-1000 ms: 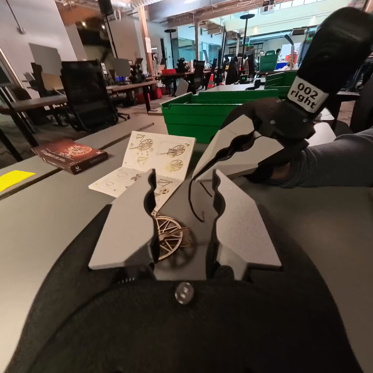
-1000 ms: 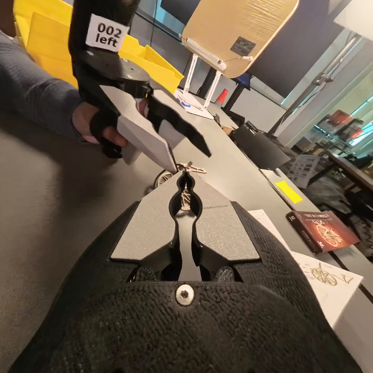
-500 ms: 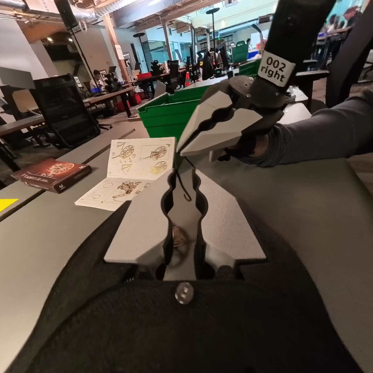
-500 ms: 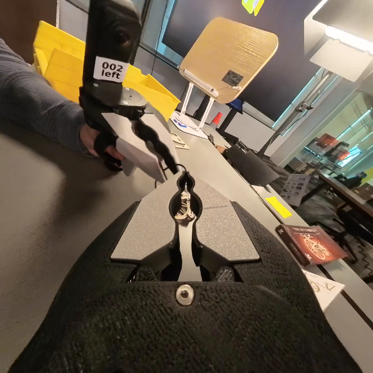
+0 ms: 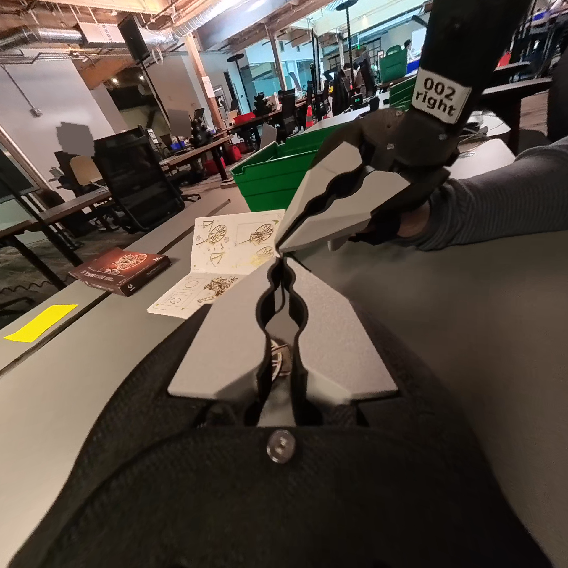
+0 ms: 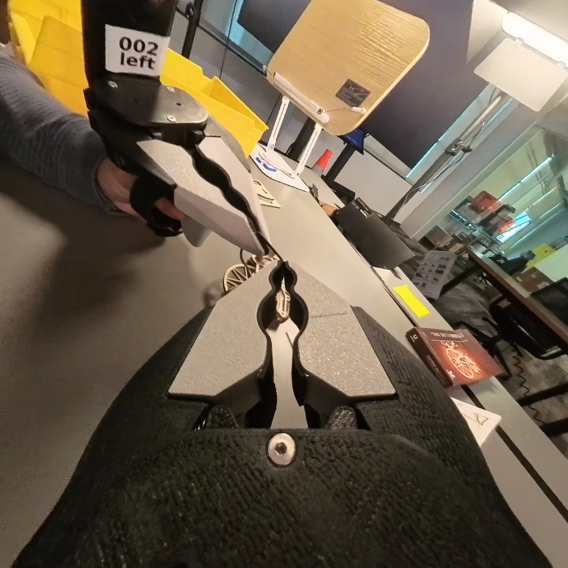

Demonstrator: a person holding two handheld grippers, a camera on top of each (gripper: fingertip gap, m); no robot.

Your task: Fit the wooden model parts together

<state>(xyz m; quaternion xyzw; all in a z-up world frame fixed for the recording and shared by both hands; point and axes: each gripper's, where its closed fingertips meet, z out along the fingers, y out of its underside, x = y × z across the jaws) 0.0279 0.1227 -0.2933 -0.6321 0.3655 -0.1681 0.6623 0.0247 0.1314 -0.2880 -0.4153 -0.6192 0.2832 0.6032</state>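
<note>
A small wooden spoked-wheel model (image 6: 242, 273) stands on the grey table (image 6: 76, 307), just under both gripper tips. In the left wrist view only a bit of the wooden model (image 5: 278, 356) shows through the gap between my fingers. My left gripper (image 5: 281, 261) is shut, with a thin black band (image 5: 276, 298) running between its jaws. My right gripper (image 6: 284, 264) is shut too, tip to tip with the left gripper (image 6: 264, 247), and the band runs from its tip. The right gripper (image 5: 281, 249) comes in from the upper right.
An open instruction sheet (image 5: 233, 246), a dark red box (image 5: 123, 270) and yellow tape (image 5: 40, 322) lie on the left. A green bin (image 5: 270, 178) stands behind. A yellow bin (image 6: 215, 101), a board on a white stand (image 6: 347, 61) and a flat wooden part sheet (image 6: 264, 196) are beyond. Less than 4 cm separates the two grippers' tips.
My left gripper was open over the wheel model and has shut on the black band. Both grippers have drawn together, tip to tip.
</note>
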